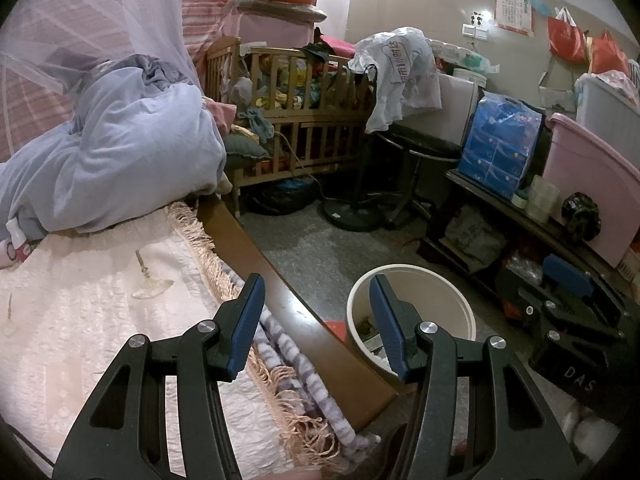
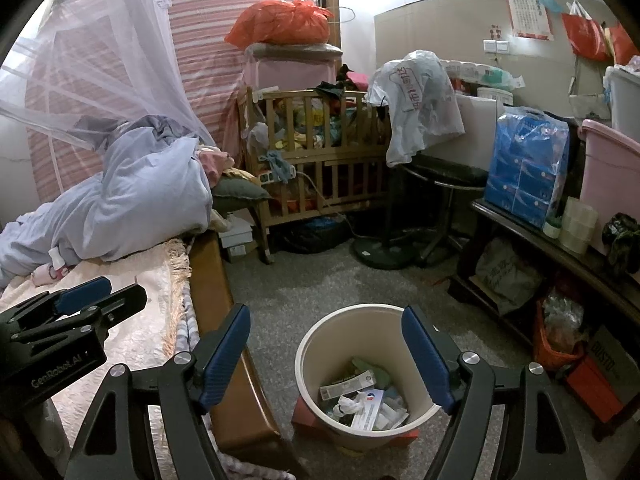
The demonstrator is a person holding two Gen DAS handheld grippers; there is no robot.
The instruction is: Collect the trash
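A round cream trash bin (image 2: 316,344) stands on the floor beside the bed's wooden edge; it holds crumpled paper and wrappers (image 2: 362,400). My right gripper (image 2: 326,350) is open and empty, above the bin. My left gripper (image 1: 318,322) is open and empty, over the bed's edge, with the bin (image 1: 448,286) just to its right. In the right wrist view the left gripper (image 2: 84,292) shows at the far left above the bed. In the left wrist view the right gripper (image 1: 568,276) shows at the right edge.
A bed with a pink fringed cover (image 1: 100,292) and a blue quilt (image 1: 132,152) lies on the left. A wooden crib (image 2: 320,156), a fan base (image 2: 380,254) and a stool stand at the back. A dark low table (image 2: 532,228) with tissue packs and a pink tub is on the right.
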